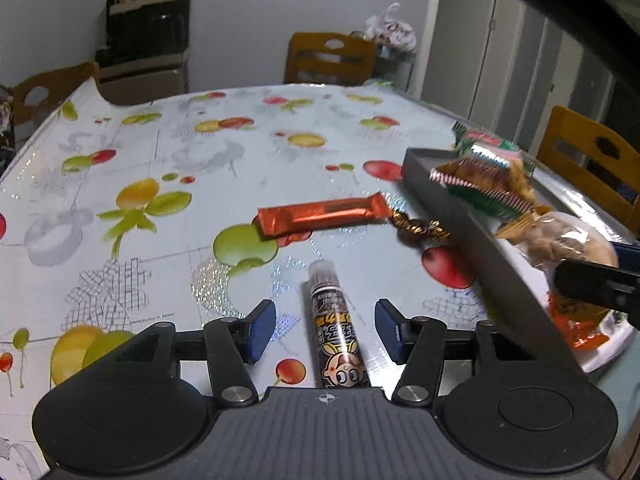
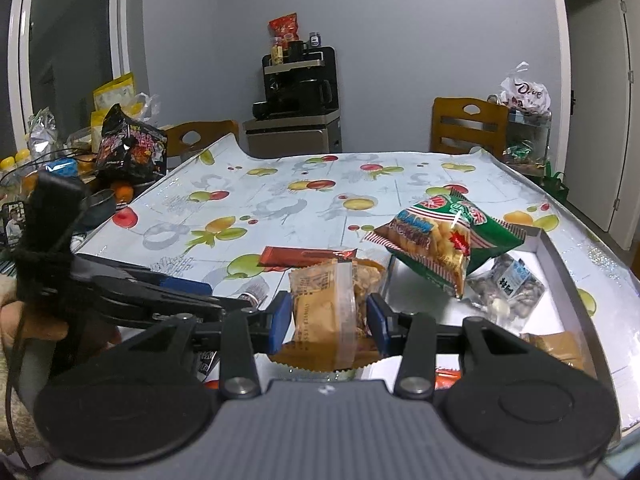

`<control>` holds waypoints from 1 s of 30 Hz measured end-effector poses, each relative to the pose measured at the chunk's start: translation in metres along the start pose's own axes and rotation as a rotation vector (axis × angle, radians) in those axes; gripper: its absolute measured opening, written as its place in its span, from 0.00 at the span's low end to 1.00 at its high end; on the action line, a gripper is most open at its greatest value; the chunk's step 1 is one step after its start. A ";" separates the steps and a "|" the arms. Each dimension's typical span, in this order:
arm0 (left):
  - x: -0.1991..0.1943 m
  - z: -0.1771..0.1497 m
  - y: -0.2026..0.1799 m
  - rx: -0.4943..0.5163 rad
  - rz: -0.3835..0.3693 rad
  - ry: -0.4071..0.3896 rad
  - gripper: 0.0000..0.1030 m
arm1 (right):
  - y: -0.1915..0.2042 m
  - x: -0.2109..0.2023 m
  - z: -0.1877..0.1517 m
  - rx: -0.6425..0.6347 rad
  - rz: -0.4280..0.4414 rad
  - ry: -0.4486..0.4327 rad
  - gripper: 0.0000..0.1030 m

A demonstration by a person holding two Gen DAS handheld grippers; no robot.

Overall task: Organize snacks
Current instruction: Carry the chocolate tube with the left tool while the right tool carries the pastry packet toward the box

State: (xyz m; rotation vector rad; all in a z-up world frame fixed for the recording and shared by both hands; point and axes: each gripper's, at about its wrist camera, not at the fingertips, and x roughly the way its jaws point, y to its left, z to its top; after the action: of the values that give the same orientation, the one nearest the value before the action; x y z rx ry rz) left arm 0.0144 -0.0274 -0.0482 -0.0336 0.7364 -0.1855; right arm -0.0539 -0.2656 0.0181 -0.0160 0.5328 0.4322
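Observation:
My left gripper point(image 1: 325, 330) is open, its fingers either side of a dark stick-shaped snack tube point(image 1: 336, 332) lying on the fruit-print table point(image 1: 160, 160). Beyond it lie an orange-brown bar point(image 1: 322, 216) and a small gold-wrapped candy point(image 1: 416, 230). My right gripper point(image 2: 328, 316) is shut on a tan packaged pastry point(image 2: 332, 304), held above the near left corner of a grey tray point(image 2: 568, 264). The tray holds a green and red snack bag point(image 2: 452, 240), a clear nut packet point(image 2: 506, 288) and other snacks. The tray point(image 1: 460, 216) also shows in the left wrist view.
Wooden chairs point(image 2: 466, 124) stand around the table. A coffee machine on a cabinet point(image 2: 298, 92) is at the back wall. Bags and clutter point(image 2: 128, 148) fill the left side. The left gripper's body point(image 2: 140, 292) is close to my right gripper's left.

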 end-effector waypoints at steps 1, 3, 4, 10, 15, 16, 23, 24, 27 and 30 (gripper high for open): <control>0.002 -0.001 0.000 0.003 0.006 0.005 0.54 | 0.001 0.001 0.000 -0.002 0.000 0.002 0.40; 0.005 -0.002 -0.002 0.010 0.016 0.011 0.54 | 0.001 0.002 -0.001 -0.003 0.002 0.007 0.40; 0.006 -0.002 -0.002 0.011 0.019 0.015 0.54 | 0.002 0.002 -0.001 -0.004 0.002 0.009 0.40; 0.014 -0.004 -0.004 0.010 0.026 0.029 0.53 | 0.004 0.007 -0.002 -0.005 0.003 0.018 0.40; 0.017 -0.007 -0.011 0.061 0.073 0.007 0.44 | 0.004 0.009 -0.002 -0.008 0.004 0.024 0.40; 0.017 -0.007 -0.011 0.065 0.062 0.002 0.30 | 0.004 0.009 -0.002 -0.008 0.005 0.024 0.40; 0.016 -0.006 -0.011 0.068 0.057 -0.005 0.24 | 0.004 0.010 -0.002 -0.009 0.004 0.020 0.40; 0.016 -0.006 -0.011 0.067 0.056 -0.005 0.24 | 0.003 0.010 -0.003 -0.006 0.004 0.020 0.40; 0.013 -0.006 -0.010 0.059 0.047 -0.017 0.24 | 0.003 0.009 -0.003 -0.006 0.004 0.020 0.40; 0.004 -0.004 -0.012 0.067 0.042 -0.054 0.24 | 0.001 0.009 -0.003 -0.002 0.003 0.016 0.40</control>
State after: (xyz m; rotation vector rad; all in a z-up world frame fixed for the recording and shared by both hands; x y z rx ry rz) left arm 0.0125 -0.0396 -0.0524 0.0408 0.6763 -0.1690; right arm -0.0489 -0.2615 0.0115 -0.0209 0.5480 0.4357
